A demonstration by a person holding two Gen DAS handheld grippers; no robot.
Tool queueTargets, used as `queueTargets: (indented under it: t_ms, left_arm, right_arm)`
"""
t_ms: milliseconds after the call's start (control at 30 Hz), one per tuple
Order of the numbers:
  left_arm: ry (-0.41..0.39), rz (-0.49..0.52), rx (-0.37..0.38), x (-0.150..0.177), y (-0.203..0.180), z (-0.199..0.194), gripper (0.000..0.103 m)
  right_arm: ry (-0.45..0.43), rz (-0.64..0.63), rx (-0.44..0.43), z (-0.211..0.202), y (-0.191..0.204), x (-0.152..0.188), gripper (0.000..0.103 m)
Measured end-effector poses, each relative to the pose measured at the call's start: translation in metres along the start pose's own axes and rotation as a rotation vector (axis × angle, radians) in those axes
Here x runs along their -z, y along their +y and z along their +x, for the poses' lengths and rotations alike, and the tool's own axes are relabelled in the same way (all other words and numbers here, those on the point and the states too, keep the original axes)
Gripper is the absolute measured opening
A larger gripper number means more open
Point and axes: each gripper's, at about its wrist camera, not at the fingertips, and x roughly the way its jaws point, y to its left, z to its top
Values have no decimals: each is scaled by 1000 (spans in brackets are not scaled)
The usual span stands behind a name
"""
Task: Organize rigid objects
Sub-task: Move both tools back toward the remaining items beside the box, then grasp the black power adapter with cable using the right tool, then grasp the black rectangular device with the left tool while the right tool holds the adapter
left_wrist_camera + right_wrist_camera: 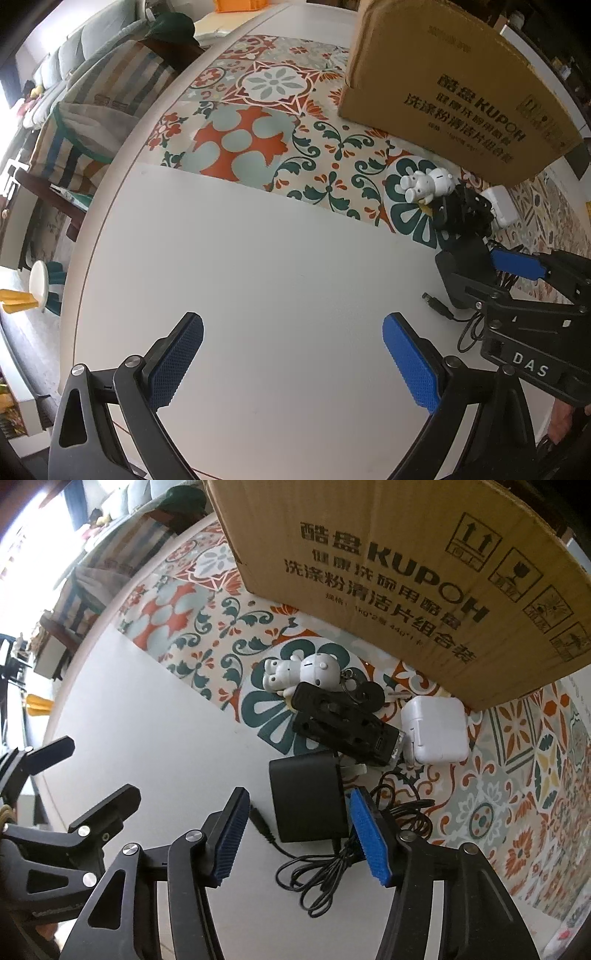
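Right gripper points down over the black power adapter on the white table; the jaws straddle it part-closed, right pad beside its edge, contact not clear. Left gripper hangs spread wide over bare tabletop. Cardboard box at the far side reads "KUPOH"; the right gripper's body is marked "DAS".

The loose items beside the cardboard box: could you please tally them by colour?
White: 2, the white toy figure keychain and the white square plug charger.
Black: 2, the black power adapter with coiled cable and the black rectangular gadget.
Total: 4.
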Motion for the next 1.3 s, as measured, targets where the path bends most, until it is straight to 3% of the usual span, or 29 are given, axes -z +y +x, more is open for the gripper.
queueTargets:
  t_ms: [700, 1300]
  left_arm:
    - [26, 41, -20, -5, -8, 17, 99]
    - [-40, 190, 40, -21, -45, -10, 99]
  right_arm:
    - [-9, 5, 53, 30, -1, 8, 47]
    - [-25, 242, 34, 3, -52, 35, 43]
